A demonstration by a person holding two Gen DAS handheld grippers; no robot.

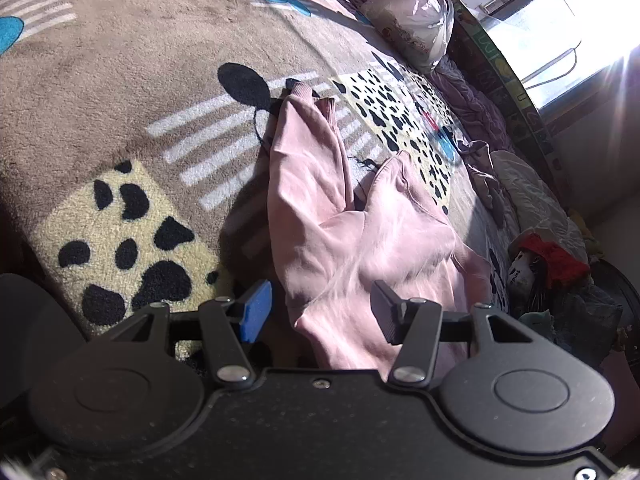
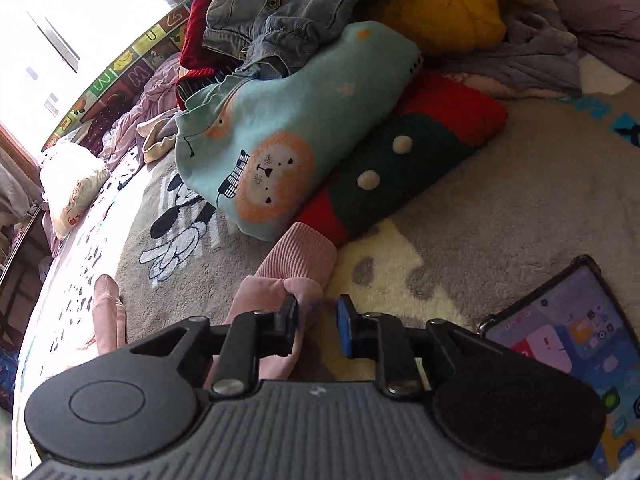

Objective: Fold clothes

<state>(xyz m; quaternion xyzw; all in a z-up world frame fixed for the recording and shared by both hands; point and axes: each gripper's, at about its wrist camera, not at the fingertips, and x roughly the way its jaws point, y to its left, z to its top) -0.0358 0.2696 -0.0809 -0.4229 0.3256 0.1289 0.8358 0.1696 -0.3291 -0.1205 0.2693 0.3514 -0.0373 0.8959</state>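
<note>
A plush blanket (image 1: 120, 80) printed with cartoon mice, pale stripes and black-spotted cream patches covered the bed and carried everything. Along its far edge, under the bright window (image 1: 560, 20), ran a colourful alphabet-print border (image 1: 516, 92) and a rumpled lilac sheet (image 1: 476, 104).

The pink sweatshirt (image 1: 352, 232) lay crumpled on the blanket toward its near edge, both sleeves stretched away across the stripes, their ribbed cuffs side by side beside a black mouse ear. In the right wrist view a heap of clothes filled the far side of the blanket: a teal sweater with a lion face (image 2: 280, 132) lay on a red and dark green knit with white pom-poms (image 2: 400, 168), with a denim jacket (image 2: 272, 12) and a yellow garment (image 2: 444, 12) behind them. A white plastic bag (image 1: 416, 20) sat near the far edge, and a doll in a red hat (image 1: 540, 264) lay at the blanket's right edge. A tablet (image 2: 568, 344) with a lit screen rested at the near right.

The left gripper (image 1: 320, 312) hung over the sweatshirt's near part with its jaws apart, touching nothing. The right gripper (image 2: 318, 320) had its jaws partly apart, pink fabric just below a ribbed cuff (image 2: 304, 252) lying between them against the left finger, the blue pad clear of it.
</note>
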